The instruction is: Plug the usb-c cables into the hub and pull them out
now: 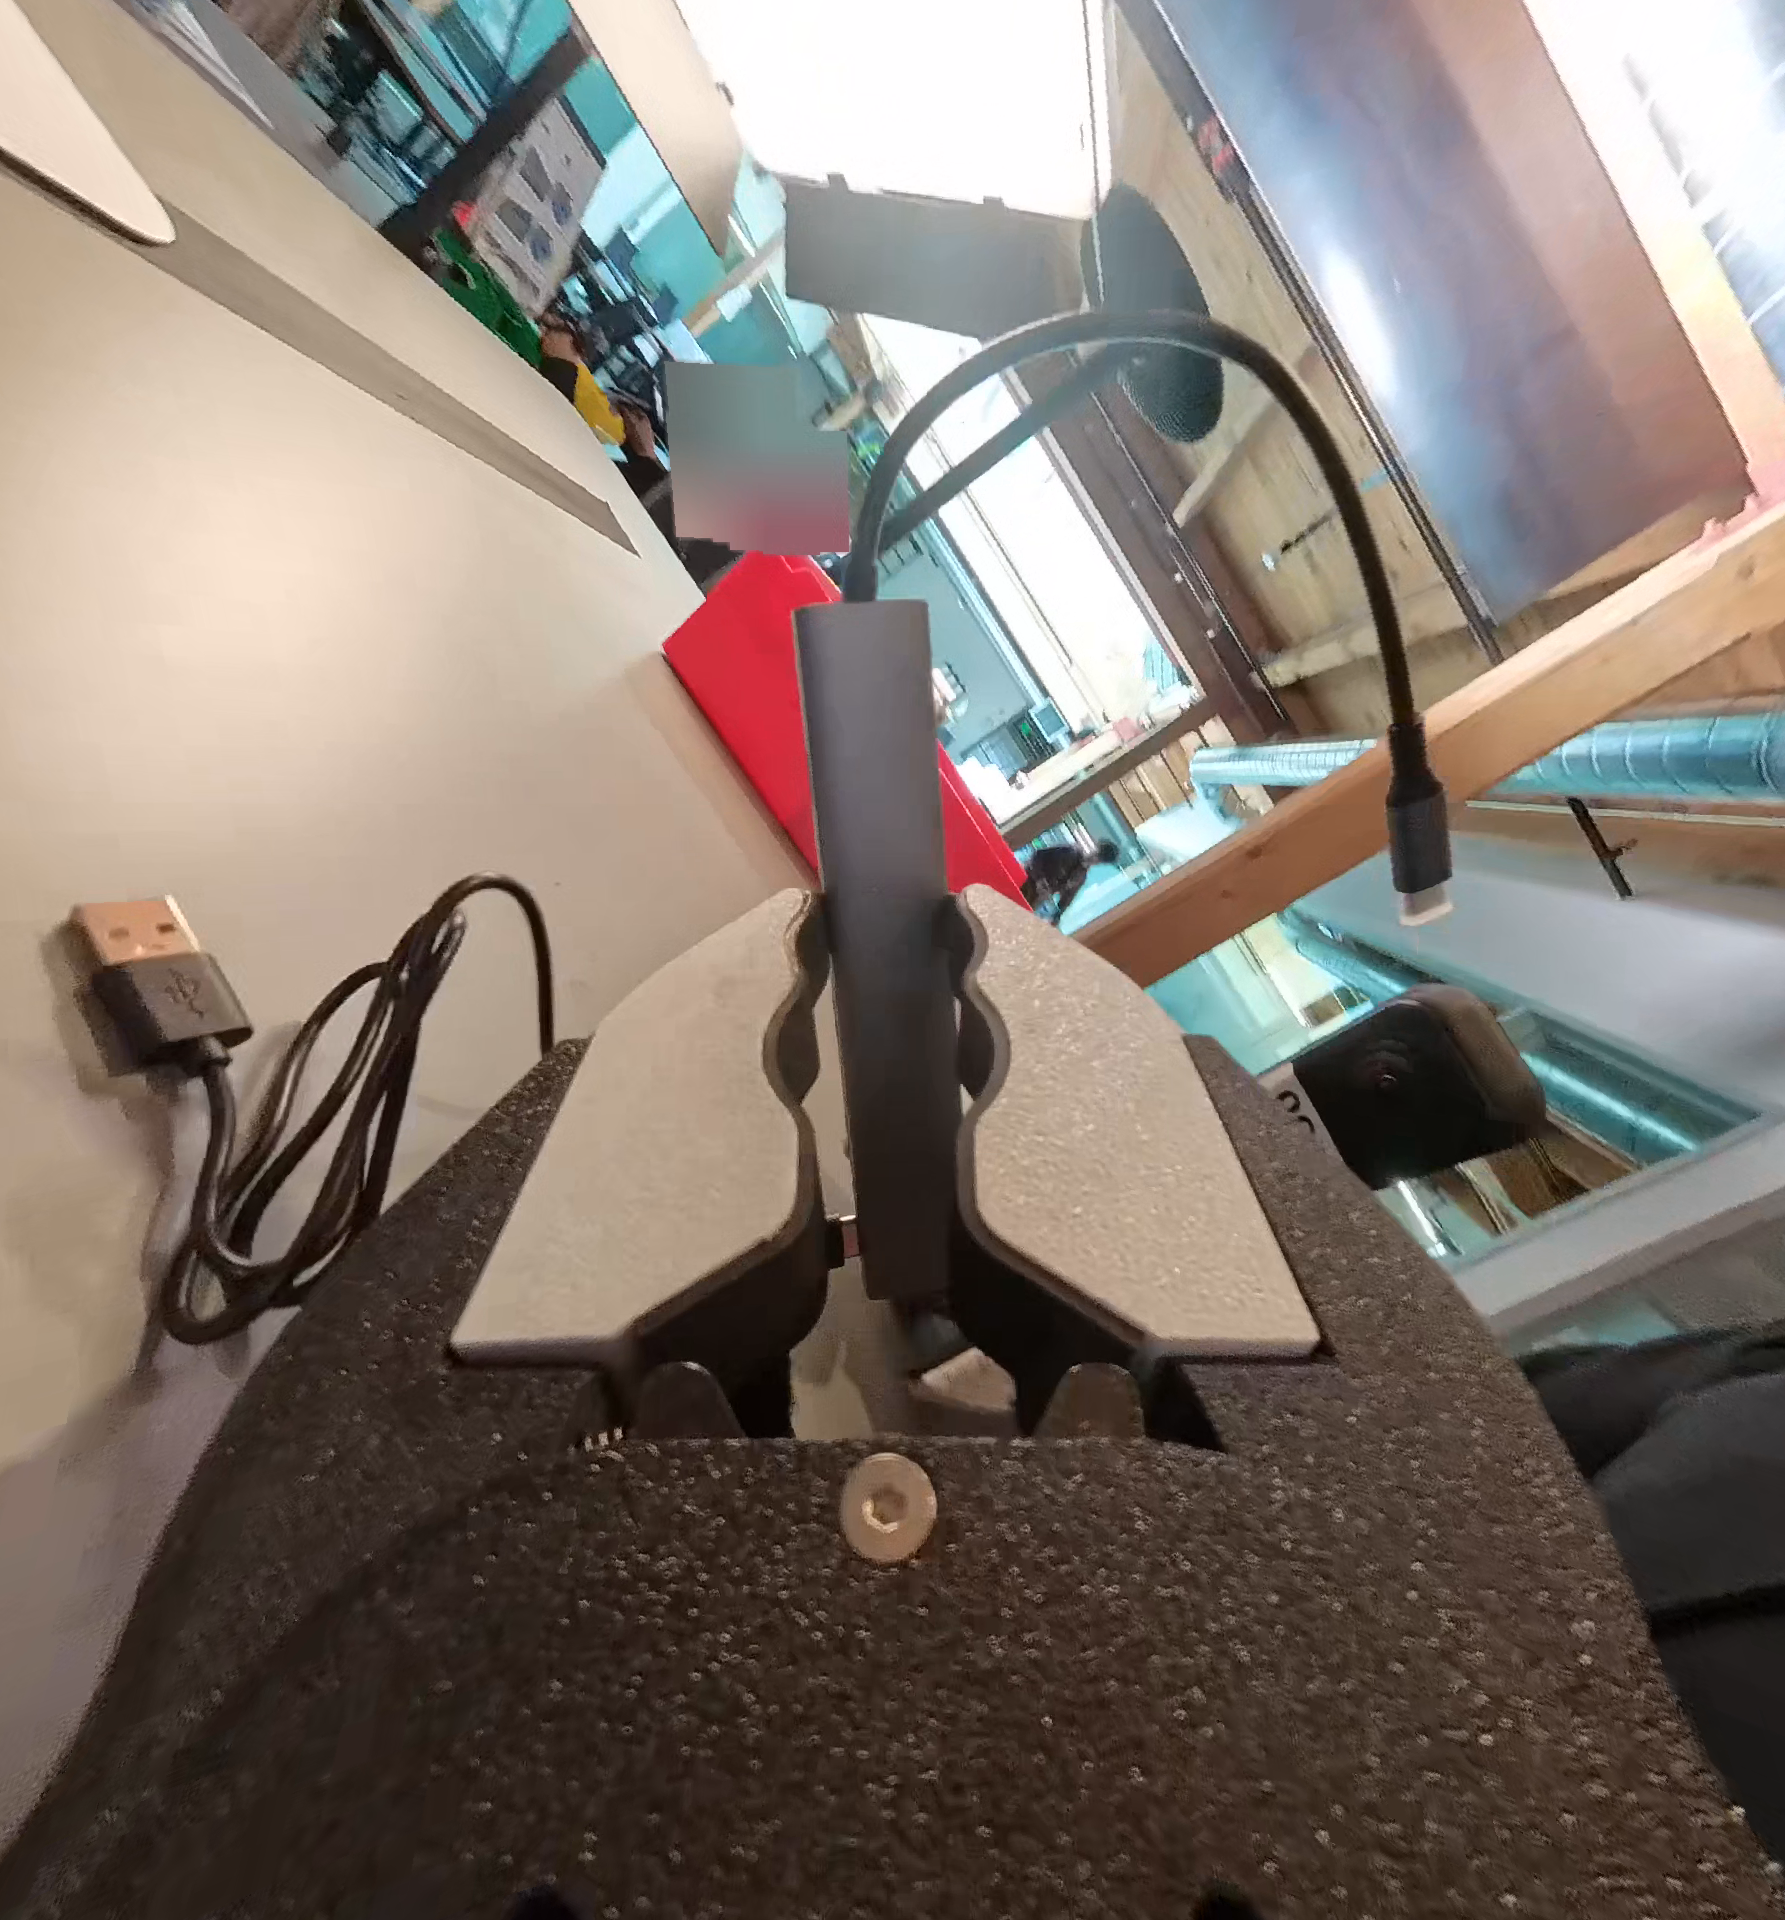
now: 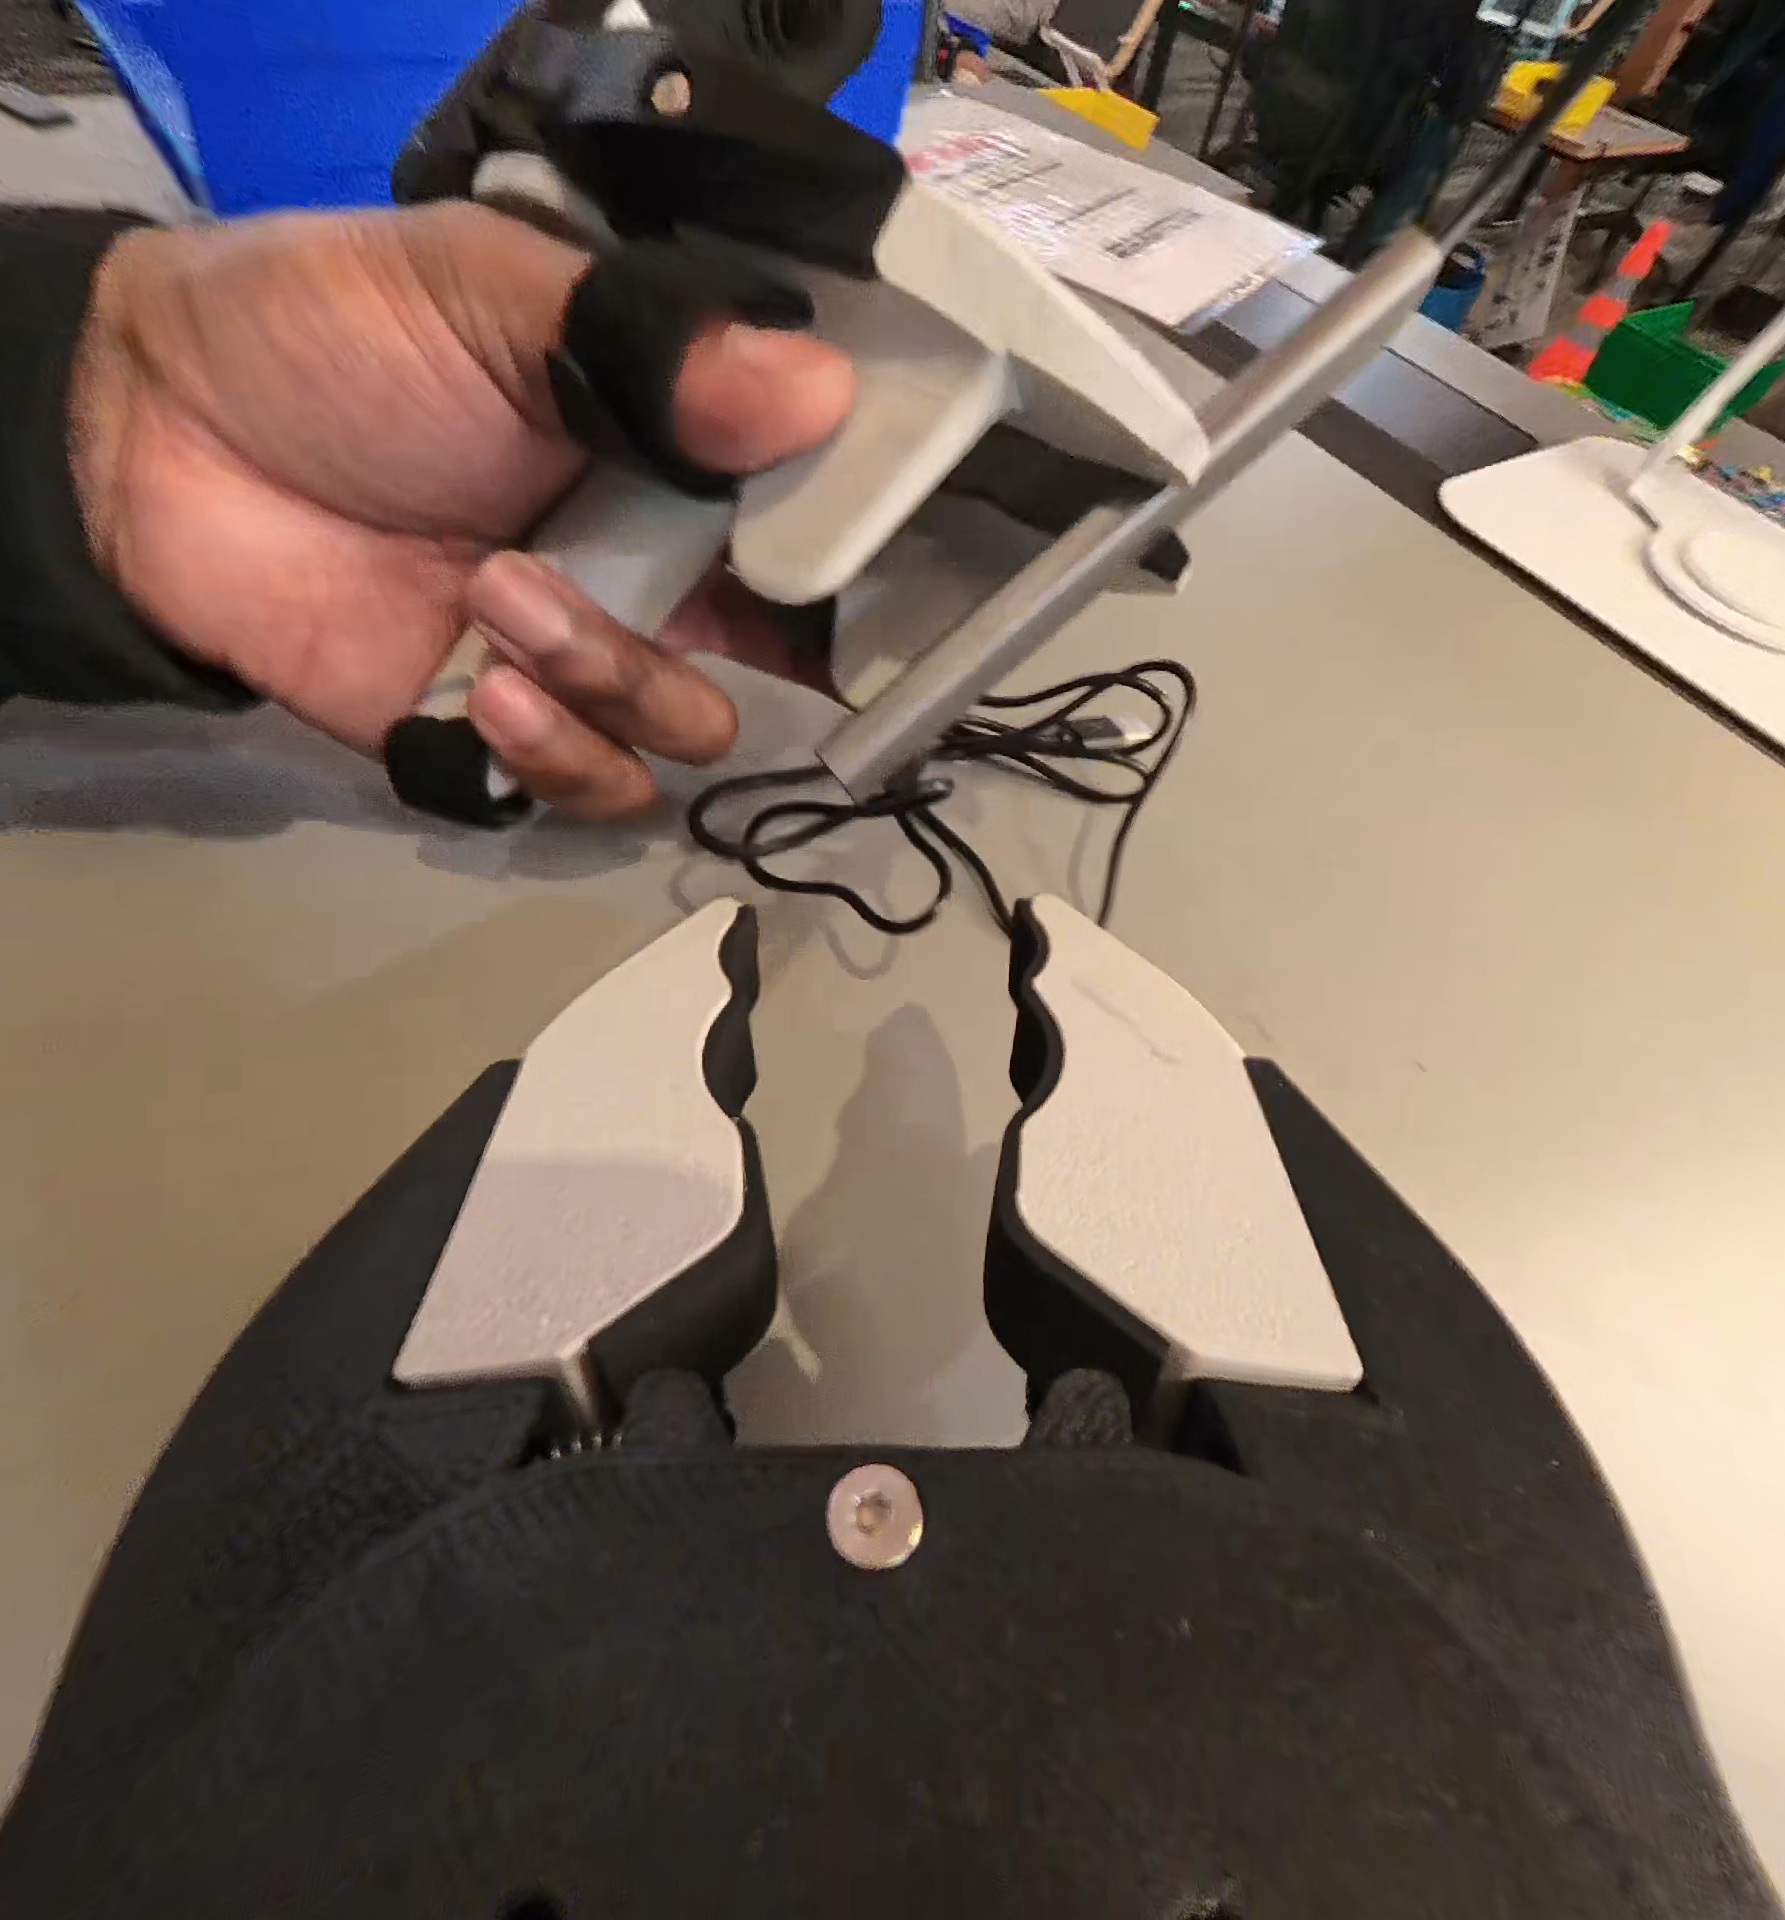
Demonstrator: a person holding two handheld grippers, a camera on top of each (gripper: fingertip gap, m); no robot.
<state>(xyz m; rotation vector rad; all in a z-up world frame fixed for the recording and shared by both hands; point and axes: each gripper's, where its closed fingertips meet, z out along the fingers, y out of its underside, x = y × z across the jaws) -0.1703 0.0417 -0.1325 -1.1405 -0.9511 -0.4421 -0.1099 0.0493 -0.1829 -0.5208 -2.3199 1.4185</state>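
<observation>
My left gripper (image 1: 883,914) is shut on a slim dark grey hub (image 1: 867,831) and holds it lifted off the table, tilted. The hub's own short black cable (image 1: 1127,343) arcs over to a free usb-c plug (image 1: 1420,852) hanging in the air. A thin black cable (image 1: 348,1060) with a USB-A plug (image 1: 155,982) lies bundled on the beige table (image 1: 244,623). In the right wrist view the hub (image 2: 1106,530) shows held by the left gripper and a hand (image 2: 348,468). The bundled cable (image 2: 950,790) lies below it. My right gripper (image 2: 883,914) is open and empty just short of the cable.
A white monitor stand base (image 2: 1646,551) sits at the table's right. A grey raised strip with a clear sleeve of paper (image 2: 1106,208) lies beyond the hub. A red box (image 1: 753,665) stands at the table's far edge. A small black camera (image 1: 1418,1081) shows right of the left gripper. The gap from one gripper's tips to the other's is roughly 8 centimeters.
</observation>
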